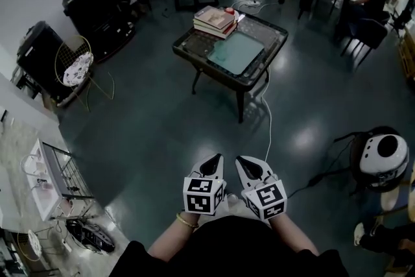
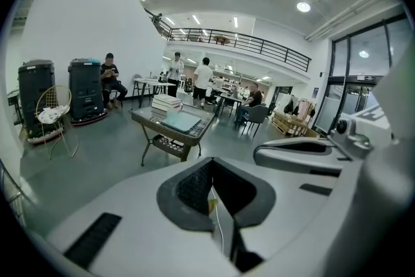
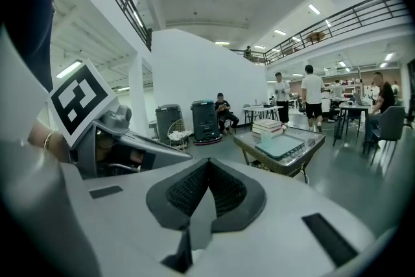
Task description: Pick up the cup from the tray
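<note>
A dark low table [image 1: 194, 52] stands several steps ahead, carrying a teal tray [image 1: 235, 52] and a stack of books [image 1: 214, 21]. A pale, translucent thing that may be the cup [image 1: 237, 17] stands beside the books; it is too small to be sure. The tray [image 3: 282, 144] and the table [image 2: 170, 130] also show far off in both gripper views. My left gripper [image 1: 213, 163] [image 2: 213, 183] and right gripper [image 1: 244, 163] [image 3: 206, 173] are held side by side close to my body, low over the floor. Both are shut and hold nothing.
A white cable [image 1: 269, 126] runs across the floor from the table toward me. A helmet on a stand [image 1: 382, 156] is at my right. A wire rack [image 1: 65, 178], a wire chair [image 1: 74, 68] and black bins [image 1: 39, 55] are on the left. People sit and stand at the back.
</note>
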